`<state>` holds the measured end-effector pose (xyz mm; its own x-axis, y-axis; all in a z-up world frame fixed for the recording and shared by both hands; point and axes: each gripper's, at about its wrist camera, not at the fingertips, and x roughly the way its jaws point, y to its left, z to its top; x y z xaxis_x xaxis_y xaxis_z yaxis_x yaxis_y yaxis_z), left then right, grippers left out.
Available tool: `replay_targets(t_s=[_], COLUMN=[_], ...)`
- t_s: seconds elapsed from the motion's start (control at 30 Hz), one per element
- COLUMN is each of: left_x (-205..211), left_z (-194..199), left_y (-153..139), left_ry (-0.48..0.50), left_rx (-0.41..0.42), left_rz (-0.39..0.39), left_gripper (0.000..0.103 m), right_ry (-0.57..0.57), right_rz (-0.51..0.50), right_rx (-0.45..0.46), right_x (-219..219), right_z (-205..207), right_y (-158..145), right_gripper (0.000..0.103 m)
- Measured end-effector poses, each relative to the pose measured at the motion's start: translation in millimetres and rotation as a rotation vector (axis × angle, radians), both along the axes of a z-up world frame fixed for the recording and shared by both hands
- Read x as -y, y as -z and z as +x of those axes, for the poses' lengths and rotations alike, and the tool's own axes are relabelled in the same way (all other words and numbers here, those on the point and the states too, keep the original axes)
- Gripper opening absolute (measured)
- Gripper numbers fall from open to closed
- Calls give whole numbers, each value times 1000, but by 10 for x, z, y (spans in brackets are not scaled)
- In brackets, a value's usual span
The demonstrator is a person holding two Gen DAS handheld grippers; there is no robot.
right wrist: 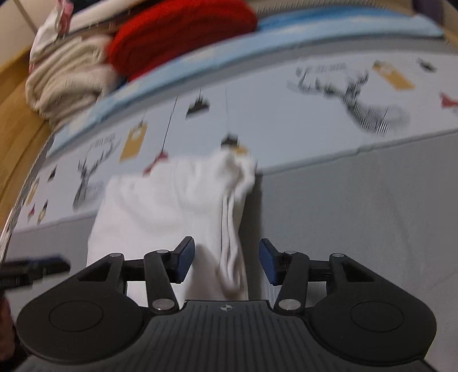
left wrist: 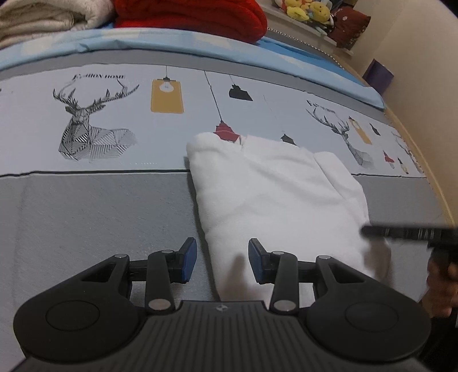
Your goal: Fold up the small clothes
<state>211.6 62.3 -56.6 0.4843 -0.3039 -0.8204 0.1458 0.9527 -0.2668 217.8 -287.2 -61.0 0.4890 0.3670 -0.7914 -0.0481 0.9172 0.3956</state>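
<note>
Viewing from the left wrist, we find the left gripper (left wrist: 222, 259) open, astride the near left edge of the garment (left wrist: 274, 189), whose long axis runs near to far.

From the right wrist, our right gripper (right wrist: 226, 261) is open over the garment's near right edge; blur hides finer detail.

We're looking at a home bedroom: a bed (left wrist: 86, 214) is lying under a deer-and-lamp printed sheet (left wrist: 97, 120), a red knit blanket (left wrist: 194, 14) and a cream blanket (left wrist: 43, 20) are sitting folded at its far edge, and yellow plush toys (left wrist: 309, 11) are crowding a shelf (left wrist: 300, 27) behind.
</note>
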Motion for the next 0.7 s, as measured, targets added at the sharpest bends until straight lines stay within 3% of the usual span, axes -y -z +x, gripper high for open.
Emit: replay_targets(t_s=[0.1, 0.17, 0.2, 0.27, 0.37, 0.4, 0.43, 0.5, 0.57, 0.63, 0.7], left_x=[45, 96, 122, 171, 252, 300, 360, 446, 513, 520, 495], left_z=[19, 25, 24, 29, 52, 62, 56, 39, 3, -12, -18], left_y=[31, 35, 36, 51, 137, 215, 324, 474, 517, 482, 412], left_ry=[-4, 4, 10, 25, 63, 86, 112, 160, 203, 204, 195], left_rx=[-26, -29, -28, -31, -64, -96, -141, -206, -209, -191, -165], left_rz=[-22, -33, -34, -30, 2, 51, 114, 206, 263, 262, 232], left_gripper=[44, 44, 44, 44, 48, 51, 60, 63, 63, 63, 62], right_ry=[-92, -137, -142, -136, -97, -99, -113, -152, -158, -118, -25], right_rz=[-41, -63, -47, 30, 141, 109, 11, -72, -59, -54, -38], right_rx=[-44, -16, 5, 44, -14, -67, -129, -165, -137, -95, -1], right_x=[-94, -136, -123, -40, 124, 122, 75, -16, -46, -33, 14], right_z=[-68, -134, -161, -209, -190, -167, -150, -142, -128, -100, -24], right_y=[61, 22, -20, -113, -67, 18, 137, 204, 117, 24, -114], right_gripper=[47, 24, 18, 16, 16, 16, 16, 16, 19, 36, 47])
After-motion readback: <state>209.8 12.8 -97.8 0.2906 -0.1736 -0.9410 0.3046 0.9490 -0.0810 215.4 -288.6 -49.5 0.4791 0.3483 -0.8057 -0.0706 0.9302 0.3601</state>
